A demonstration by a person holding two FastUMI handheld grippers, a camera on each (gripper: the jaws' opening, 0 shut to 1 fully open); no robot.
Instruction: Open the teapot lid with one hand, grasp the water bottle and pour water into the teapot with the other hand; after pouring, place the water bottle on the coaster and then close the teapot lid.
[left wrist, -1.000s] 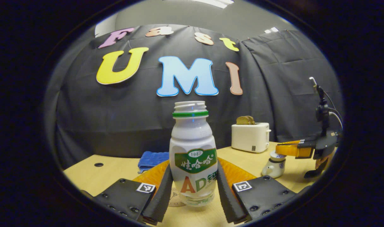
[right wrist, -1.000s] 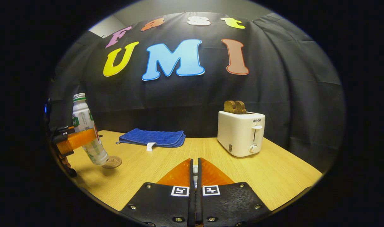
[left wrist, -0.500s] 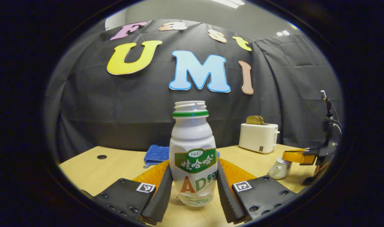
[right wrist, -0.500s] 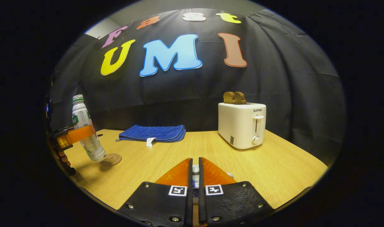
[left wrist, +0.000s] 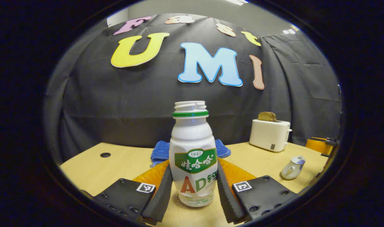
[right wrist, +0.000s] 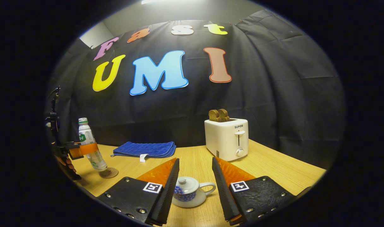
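Right fingers [right wrist: 168, 186] now apart, teapot [right wrist: 188, 194] between.

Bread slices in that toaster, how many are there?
2: both slices stand side by side in the slots atop the white toaster, at the back of the table. Nothing more seems hidden inside, though the slots' depths can't be seen.

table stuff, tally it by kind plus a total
bottle: 1
coaster: 1
teapot: 1
toaster: 1
toast slices in the toaster: 2
blue cloth: 1
total: 7
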